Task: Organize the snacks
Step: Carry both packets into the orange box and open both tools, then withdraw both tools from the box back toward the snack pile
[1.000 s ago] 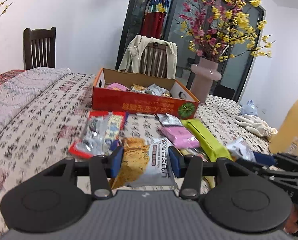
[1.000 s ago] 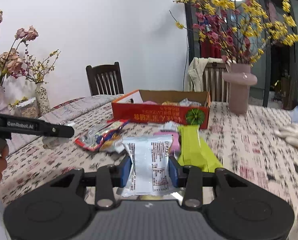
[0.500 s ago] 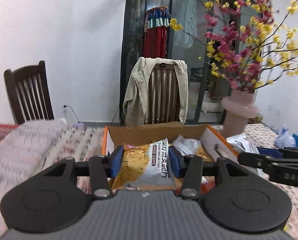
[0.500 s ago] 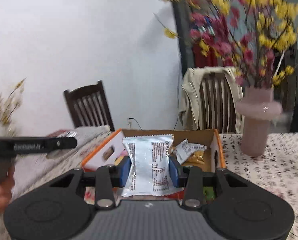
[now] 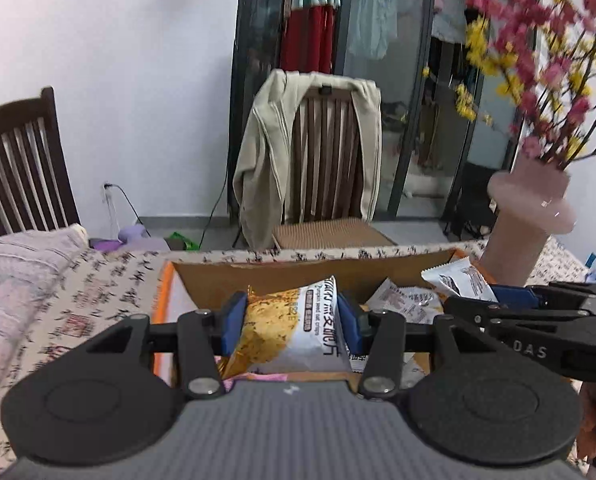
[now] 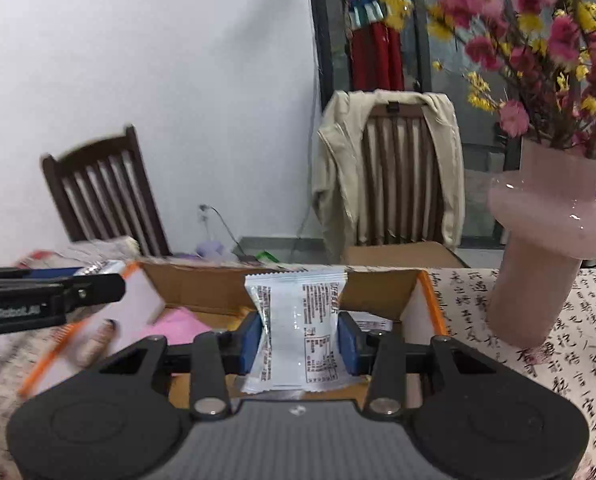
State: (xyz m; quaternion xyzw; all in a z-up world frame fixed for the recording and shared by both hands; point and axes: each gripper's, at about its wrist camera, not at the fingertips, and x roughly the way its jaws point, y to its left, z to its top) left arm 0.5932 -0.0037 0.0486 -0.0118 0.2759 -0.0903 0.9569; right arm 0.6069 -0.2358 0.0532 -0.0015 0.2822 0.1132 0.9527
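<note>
My left gripper (image 5: 291,328) is shut on a yellow and white snack packet (image 5: 293,340) and holds it over the open cardboard box (image 5: 298,274). My right gripper (image 6: 300,340) is shut on a silver-white snack packet (image 6: 298,332) and holds it over the same box (image 6: 378,292). The right gripper also shows at the right of the left wrist view (image 5: 510,298) with its packet (image 5: 460,282). The left gripper shows at the left of the right wrist view (image 6: 49,292). Other packets (image 5: 406,304) and a pink one (image 6: 177,326) lie inside the box.
A pink vase (image 6: 546,248) with flowering branches stands just right of the box. A chair with a beige jacket (image 5: 314,160) stands behind the table, a second wooden chair (image 6: 101,196) at the left. The patterned tablecloth (image 6: 538,360) covers the table.
Both grippers have carried their packets forward from the snack pile to above the box. The loose snacks on the table have dropped out of view.
</note>
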